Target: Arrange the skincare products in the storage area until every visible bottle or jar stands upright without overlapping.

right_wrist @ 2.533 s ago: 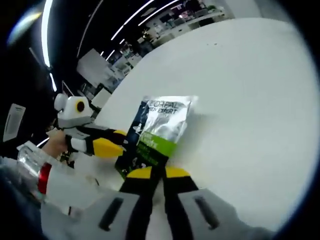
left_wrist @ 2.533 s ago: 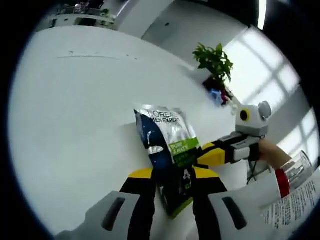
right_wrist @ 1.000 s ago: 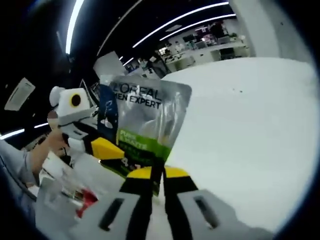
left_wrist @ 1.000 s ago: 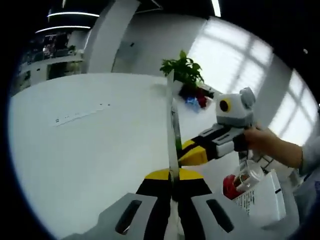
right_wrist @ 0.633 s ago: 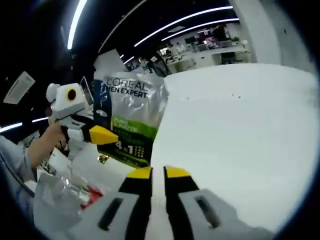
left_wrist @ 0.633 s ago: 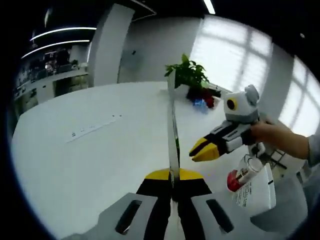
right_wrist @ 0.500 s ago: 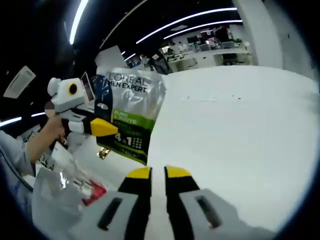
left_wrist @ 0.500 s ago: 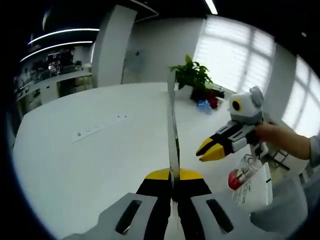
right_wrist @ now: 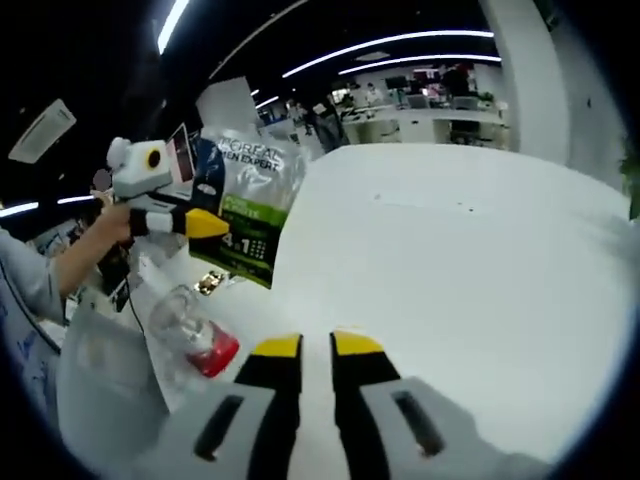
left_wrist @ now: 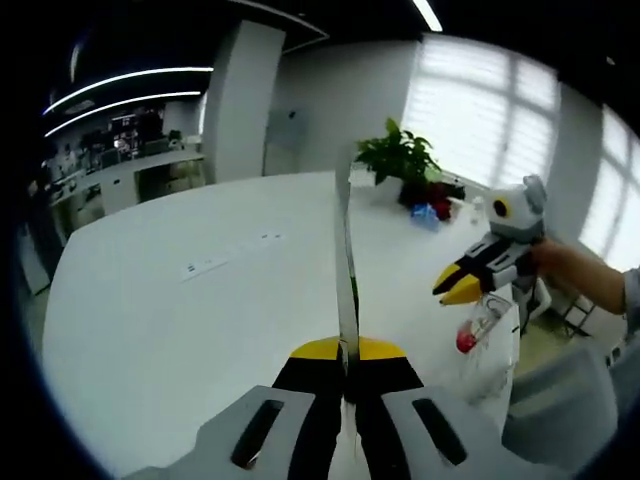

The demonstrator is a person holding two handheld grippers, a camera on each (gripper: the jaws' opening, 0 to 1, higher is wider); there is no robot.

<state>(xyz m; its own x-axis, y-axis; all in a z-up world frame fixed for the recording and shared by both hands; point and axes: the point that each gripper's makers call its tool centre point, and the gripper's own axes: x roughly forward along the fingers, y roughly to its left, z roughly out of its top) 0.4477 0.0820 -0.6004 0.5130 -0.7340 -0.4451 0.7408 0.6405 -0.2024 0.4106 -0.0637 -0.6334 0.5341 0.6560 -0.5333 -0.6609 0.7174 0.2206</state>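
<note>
Tongs, left: clamped on bottom edge of pouch, pouch held upright, edge-on along own view, lifted clear of table. Right tongs: together, nothing between tips, hovering over table, pulled back from pouch. Bottle with red cap lies on its side near table edge, long axis pointing toward right tongs; right tongs nearer, likely next pick. Plant beyond, far side.

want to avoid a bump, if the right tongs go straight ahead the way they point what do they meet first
Nothing close: ahead of the right tongs lies bare white table. The sachet held by the left tongs and the lying bottle sit off to the side, though depth is unclear.
</note>
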